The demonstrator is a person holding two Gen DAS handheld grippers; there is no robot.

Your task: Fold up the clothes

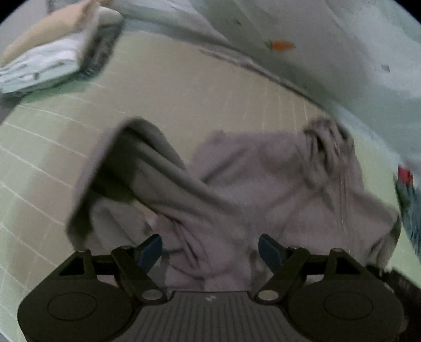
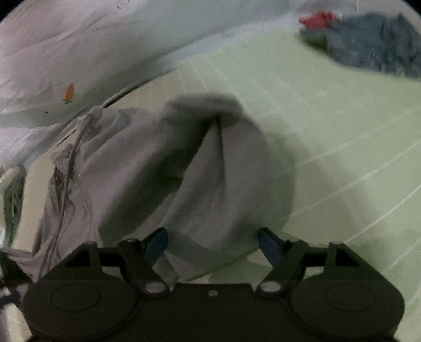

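A grey hooded garment (image 1: 236, 184) lies rumpled on the pale green mat (image 1: 184, 100). In the left wrist view a fold of it arches up at the left and its gathered hood sits at the right. My left gripper (image 1: 210, 251) stands open right over the cloth, blue pads apart and not pressing it. In the right wrist view the same garment (image 2: 147, 168) humps up in the middle, its drawstring trailing at the left. My right gripper (image 2: 212, 244) is open too, with the garment's near edge lying between the spread fingers, not pinched.
A stack of folded clothes (image 1: 52, 55) sits at the mat's far left. A white sheet with a small carrot print (image 1: 281, 45) borders the mat at the back. A blue-grey garment (image 2: 373, 44) with something red (image 2: 317, 19) lies at the far right.
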